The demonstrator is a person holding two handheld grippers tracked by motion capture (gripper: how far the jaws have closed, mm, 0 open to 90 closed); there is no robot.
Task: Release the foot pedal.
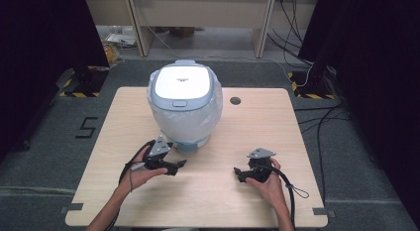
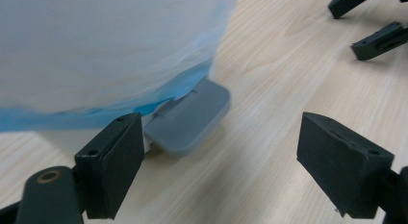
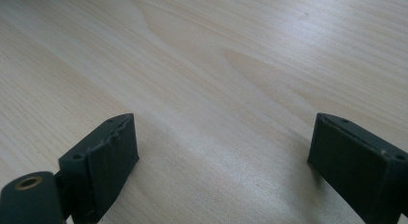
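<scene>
Left tongs (image 1: 182, 163) spread, nothing between the jaws. Cooker (image 1: 184, 102), wrapped in thin film, stood just ahead of them on the table (image 1: 257, 127); its grey tab (image 2: 190, 119) at the base lay just past the left jaw, apart from it. Right tongs (image 1: 237, 172) also spread and empty, resting low over bare wood, well apart from the cooker. Step judged: approach of the left tongs to the cooker's front base. Next move probably called for lining the jaws on the tab or film edge before closing, right tongs free to steady the body.
</scene>
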